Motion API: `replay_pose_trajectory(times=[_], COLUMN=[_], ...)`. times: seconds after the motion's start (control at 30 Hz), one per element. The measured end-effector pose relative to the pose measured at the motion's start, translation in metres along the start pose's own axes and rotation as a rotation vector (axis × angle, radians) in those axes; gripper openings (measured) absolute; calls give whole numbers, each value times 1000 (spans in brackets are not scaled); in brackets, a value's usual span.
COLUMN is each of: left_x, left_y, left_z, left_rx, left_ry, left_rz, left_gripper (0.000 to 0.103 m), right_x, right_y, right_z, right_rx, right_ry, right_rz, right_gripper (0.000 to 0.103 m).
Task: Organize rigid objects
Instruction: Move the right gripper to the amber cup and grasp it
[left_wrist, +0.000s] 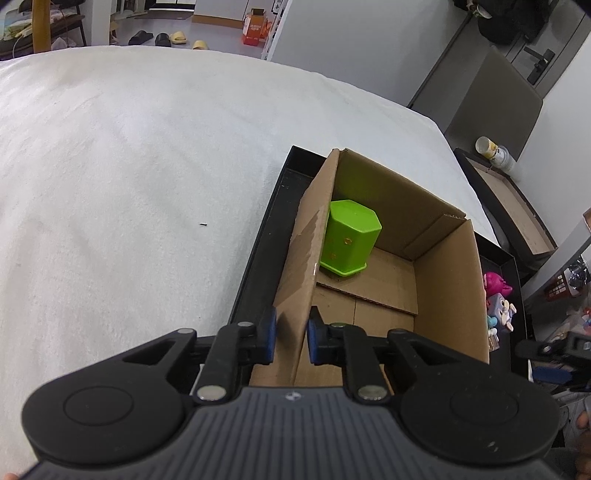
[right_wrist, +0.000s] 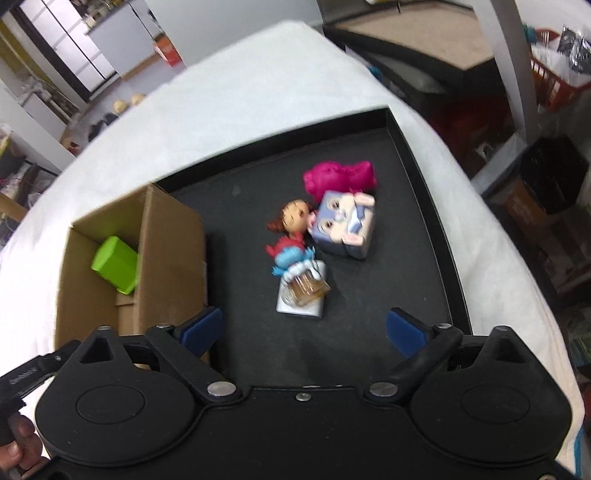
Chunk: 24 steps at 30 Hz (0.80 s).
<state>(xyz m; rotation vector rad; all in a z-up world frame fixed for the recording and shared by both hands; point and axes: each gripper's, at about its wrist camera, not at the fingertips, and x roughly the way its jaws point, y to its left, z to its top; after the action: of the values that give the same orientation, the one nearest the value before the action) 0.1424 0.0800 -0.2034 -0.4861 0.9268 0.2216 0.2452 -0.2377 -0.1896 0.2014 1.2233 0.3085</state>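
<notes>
- The right gripper (right_wrist: 303, 328) hovers over the black tray (right_wrist: 424, 177) with its fingers (right_wrist: 404, 332) wide apart and nothing between them.
- The loose toys lie straight ahead of those fingers, a little beyond the tips and slightly left of the midline; the nearest is the small glass bottle (right_wrist: 304, 286), which rests on a flat pale pad (right_wrist: 295, 308).
- The bottle looks to lie on its side with its long axis slanting across the line of the fingers, though blur makes this uncertain.
- The right gripper is clearly the nearer one to the toys. In the left wrist view they show only as a small cluster at the far right edge.
- The left gripper (left_wrist: 291, 338) is clamped on the near left wall of the cardboard box (left_wrist: 448, 295), one finger on each face, so it appears to be steadying the box.
- The box stands at the left end of the tray, to the left of the toys as the right gripper sees them; a placing move would have to swing left over its wall.
- Count in the box: one green hexagonal pot (left_wrist: 349, 236), upside down against the left wall.
- Count on the tray: one pink figure (right_wrist: 340, 175), one blue-grey cube figure (right_wrist: 343, 225), one red-haired doll (right_wrist: 291, 218), one blue-and-white figure (right_wrist: 291, 260), one bottle, one pad.
- The tray lies on a surface covered in white cloth (left_wrist: 129, 166).
</notes>
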Motion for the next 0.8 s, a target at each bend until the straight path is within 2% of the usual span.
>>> replay_pose_trajectory(times=[0.1, 0.23, 0.4, 0.63, 0.67, 0.7, 0.77, 0.8], left_x=[0, 0, 0, 1, 1, 1, 1, 2], left_y=[-1, -1, -2, -2, -2, -3, -3, -3], left_z=[0, 0, -1, -1, -1, -1, -1, -1], left_rx=[8, 9, 11, 10, 10, 11, 10, 10], left_ry=[-2, -2, -1, 1, 1, 1, 1, 2], left_rz=[5, 5, 6, 6, 7, 7, 8, 8], left_gripper=[16, 16, 16, 16, 16, 16, 16, 16], right_x=[9, 22, 46, 59, 59, 60, 60, 58], right_y=[2, 6, 5, 9, 9, 9, 6, 6], right_z=[1, 4, 9, 10, 9, 8, 7, 7], right_rx=[2, -17, -18, -42, -41, -35, -15, -15], right_ry=[22, -23, -10, 0, 0, 6, 18, 13], right_rz=[-11, -31, -14, -74, -74, -68, -30, -30], right_gripper=[89, 88, 78, 75, 66, 51, 39, 39])
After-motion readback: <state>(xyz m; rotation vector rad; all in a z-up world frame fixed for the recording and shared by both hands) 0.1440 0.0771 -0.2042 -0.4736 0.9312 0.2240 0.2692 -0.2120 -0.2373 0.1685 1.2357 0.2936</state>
